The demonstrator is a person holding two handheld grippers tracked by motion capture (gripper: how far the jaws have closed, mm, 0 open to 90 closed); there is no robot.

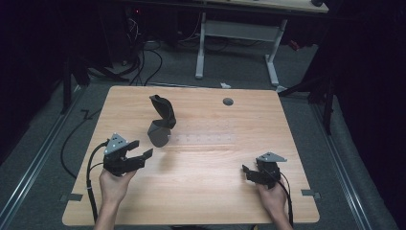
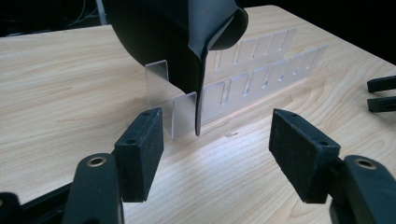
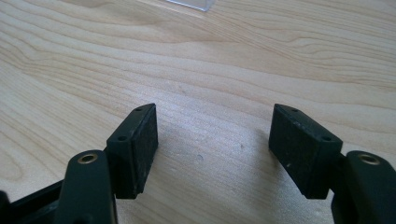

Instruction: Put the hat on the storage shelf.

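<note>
A clear slotted rack (image 1: 201, 139) lies across the middle of the wooden table (image 1: 206, 201). A curled black sheet (image 1: 161, 122) stands upright in a slot at the rack's left end. In the left gripper view the black sheet (image 2: 187, 42) sits in the clear rack (image 2: 243, 79) just beyond my jaws. My left gripper (image 1: 143, 148) (image 2: 219, 144) is open, a little short of the sheet, with nothing between its pads. My right gripper (image 1: 246, 171) (image 3: 215, 140) is open over bare wood at the right front. A corner of the rack (image 3: 191, 3) shows far ahead of it.
A grey round grommet (image 1: 228, 101) sits near the table's far edge. Beyond the table stands a white-legged desk (image 1: 239, 33), with cables on the floor (image 1: 143, 62). The right gripper's jaws (image 2: 380, 93) show at the right edge of the left gripper view.
</note>
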